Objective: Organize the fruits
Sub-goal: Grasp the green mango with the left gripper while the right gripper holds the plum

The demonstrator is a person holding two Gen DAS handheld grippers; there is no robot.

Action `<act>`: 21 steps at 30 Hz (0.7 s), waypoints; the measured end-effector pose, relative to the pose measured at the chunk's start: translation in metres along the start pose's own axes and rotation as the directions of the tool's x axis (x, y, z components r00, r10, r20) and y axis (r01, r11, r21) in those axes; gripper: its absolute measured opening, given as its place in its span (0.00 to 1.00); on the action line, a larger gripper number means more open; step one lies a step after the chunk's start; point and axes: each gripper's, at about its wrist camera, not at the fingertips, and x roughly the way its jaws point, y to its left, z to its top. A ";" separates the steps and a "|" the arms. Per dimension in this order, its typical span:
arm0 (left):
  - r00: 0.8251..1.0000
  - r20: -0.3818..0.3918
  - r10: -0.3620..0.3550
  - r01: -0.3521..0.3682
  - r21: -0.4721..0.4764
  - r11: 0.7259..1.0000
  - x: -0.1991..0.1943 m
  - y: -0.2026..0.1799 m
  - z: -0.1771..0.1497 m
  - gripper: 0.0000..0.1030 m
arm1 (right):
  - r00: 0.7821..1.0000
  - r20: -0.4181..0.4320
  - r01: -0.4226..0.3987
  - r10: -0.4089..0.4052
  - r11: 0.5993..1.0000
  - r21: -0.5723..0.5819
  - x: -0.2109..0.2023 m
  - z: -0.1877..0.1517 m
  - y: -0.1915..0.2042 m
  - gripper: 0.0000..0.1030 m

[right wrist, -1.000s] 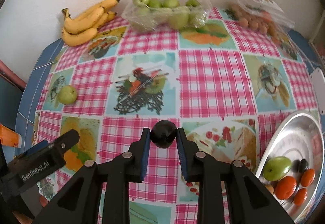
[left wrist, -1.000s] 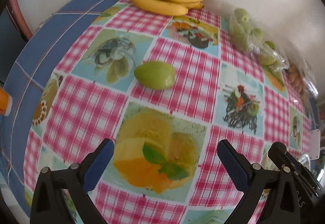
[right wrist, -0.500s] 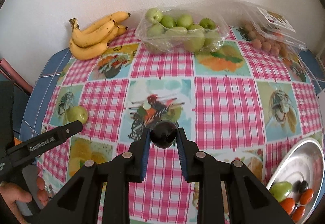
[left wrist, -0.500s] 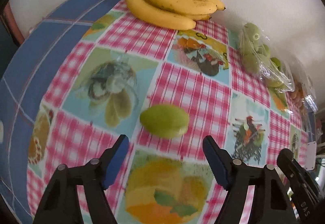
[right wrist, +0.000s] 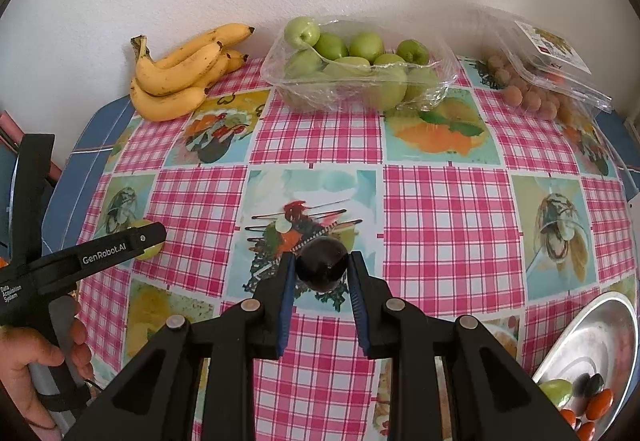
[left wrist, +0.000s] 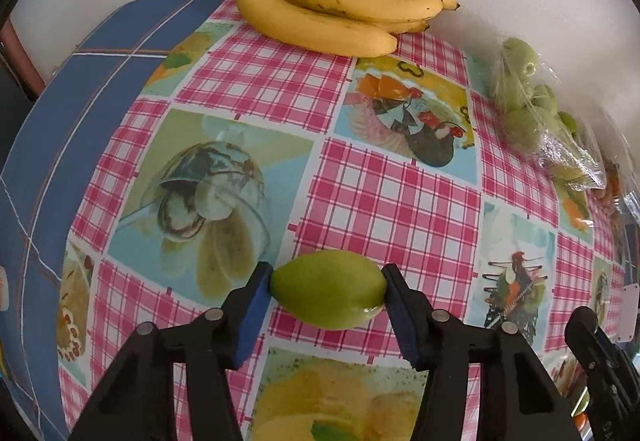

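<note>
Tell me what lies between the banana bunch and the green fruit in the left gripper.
Nothing but bare tablecloth between the bananas and the green fruit, as the left wrist view shows.

Glossy checked tablecloth [right wrist: 444,209], shiny metal bowl [right wrist: 600,337], clear crinkled plastic bag [right wrist: 360,81], smooth waxy green fruit [left wrist: 329,295], matt black grippers [right wrist: 321,273]

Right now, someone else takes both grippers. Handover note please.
Left gripper: closed on the green fruit, still at tablecloth level.
Right gripper: shut on a dark round fruit, held above the table.
Metal bowl at near right already holds a green fruit, orange-red and dark ones.
Bananas, the bag of green fruit and a clear box of small brown fruit sit by the wall.
Left, probably: carry both held fruits to the bowl.
</note>
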 end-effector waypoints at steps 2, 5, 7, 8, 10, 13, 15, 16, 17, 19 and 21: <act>1.000 0.002 0.008 -0.008 0.008 1.000 -0.001 -0.001 -0.002 0.56 | 1.000 -0.005 0.000 0.000 1.000 0.006 0.002 0.000 -0.001 0.26; 1.000 0.003 0.007 -0.007 -0.004 1.000 -0.003 -0.001 -0.004 0.56 | 1.000 -0.013 -0.002 0.002 1.000 0.013 0.004 -0.001 -0.002 0.26; 1.000 -0.003 0.013 -0.013 -0.015 1.000 -0.005 0.000 -0.007 0.56 | 1.000 -0.021 -0.004 0.004 1.000 0.019 0.005 -0.002 -0.004 0.26; 1.000 -0.004 0.015 -0.015 -0.019 1.000 -0.008 0.001 -0.010 0.56 | 1.000 -0.025 -0.005 0.005 1.000 0.022 0.006 -0.003 -0.005 0.26; 1.000 0.002 0.004 -0.004 -0.038 0.999 -0.013 0.002 -0.015 0.56 | 0.999 -0.037 -0.006 0.007 0.999 0.033 0.008 -0.005 -0.008 0.26; 1.000 0.006 -0.021 0.021 -0.076 0.997 -0.019 0.002 -0.023 0.56 | 0.998 -0.054 -0.010 0.013 0.998 0.054 0.009 -0.009 -0.015 0.26; 1.000 0.015 -0.017 0.019 -0.092 0.996 -0.025 0.000 -0.032 0.56 | 0.998 -0.061 -0.017 0.021 0.998 0.064 0.006 -0.013 -0.018 0.26; 1.000 0.018 -0.021 0.023 -0.097 0.995 -0.028 -0.002 -0.037 0.56 | 0.998 -0.061 -0.020 0.025 0.998 0.067 0.003 -0.014 -0.019 0.26; 0.999 0.021 -0.027 0.029 -0.103 0.994 -0.032 -0.004 -0.042 0.56 | 0.998 -0.058 -0.025 0.029 0.997 0.074 -0.001 -0.015 -0.020 0.26; 0.999 0.025 -0.036 0.039 -0.111 0.993 -0.039 -0.010 -0.052 0.56 | 0.998 -0.055 -0.029 0.034 0.996 0.084 -0.010 -0.018 -0.022 0.26; 0.998 0.027 -0.054 0.057 -0.122 0.991 -0.046 -0.017 -0.062 0.56 | 0.998 -0.054 -0.032 0.037 0.995 0.091 -0.019 -0.021 -0.024 0.26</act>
